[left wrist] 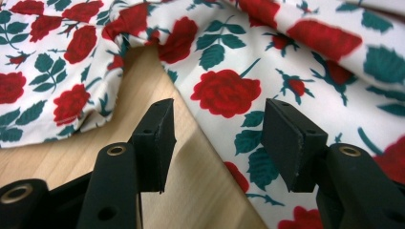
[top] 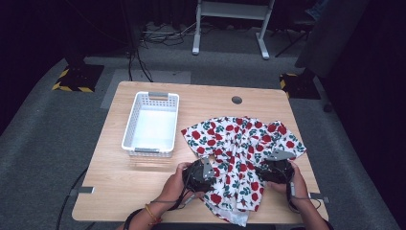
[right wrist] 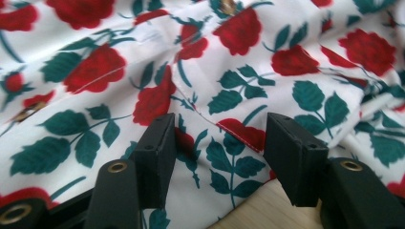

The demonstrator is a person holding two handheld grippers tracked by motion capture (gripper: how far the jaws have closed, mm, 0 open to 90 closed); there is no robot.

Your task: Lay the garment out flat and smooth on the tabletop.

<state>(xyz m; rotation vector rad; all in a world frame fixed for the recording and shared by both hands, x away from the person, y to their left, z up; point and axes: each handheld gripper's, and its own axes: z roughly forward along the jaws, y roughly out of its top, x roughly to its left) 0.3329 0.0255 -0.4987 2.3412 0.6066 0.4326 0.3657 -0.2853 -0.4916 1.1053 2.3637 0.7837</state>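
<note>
White rose-print cloth garment [top: 242, 153] is flanked near-side by both grippers — left gripper [left wrist: 217, 143] at its left edge, right gripper [right wrist: 219, 148] over its near hem; both jaw pairs apart, nothing held.

A white cloth [top: 242, 148] printed with red roses and green leaves lies rumpled on the table's right half.

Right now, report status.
Left hand-held gripper open at floral cloth edge. Right hand-held gripper open over it. White basket stands apart, left.
</note>
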